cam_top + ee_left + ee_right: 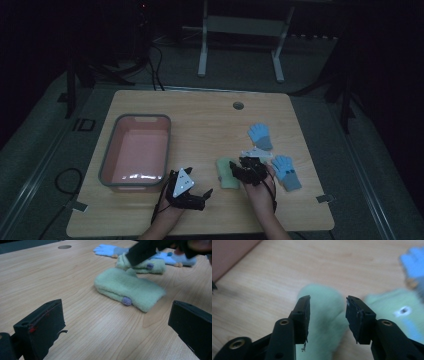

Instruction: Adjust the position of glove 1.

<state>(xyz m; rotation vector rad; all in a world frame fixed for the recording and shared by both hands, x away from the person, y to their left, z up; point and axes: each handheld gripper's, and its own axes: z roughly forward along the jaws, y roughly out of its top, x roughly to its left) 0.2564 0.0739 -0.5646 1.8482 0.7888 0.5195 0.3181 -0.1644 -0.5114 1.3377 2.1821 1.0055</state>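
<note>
We note a pale green fleece mitten [128, 288] lying flat on the counter [200, 120], centre-right in the high view, with a small purple button on its side. The right gripper [327, 307] hangs over it, jaws partly apart, mitten seen between them but not pinched. The left gripper [115, 322], lower centre of the high view, has its jaws wide apart, holding nothing.
</note>
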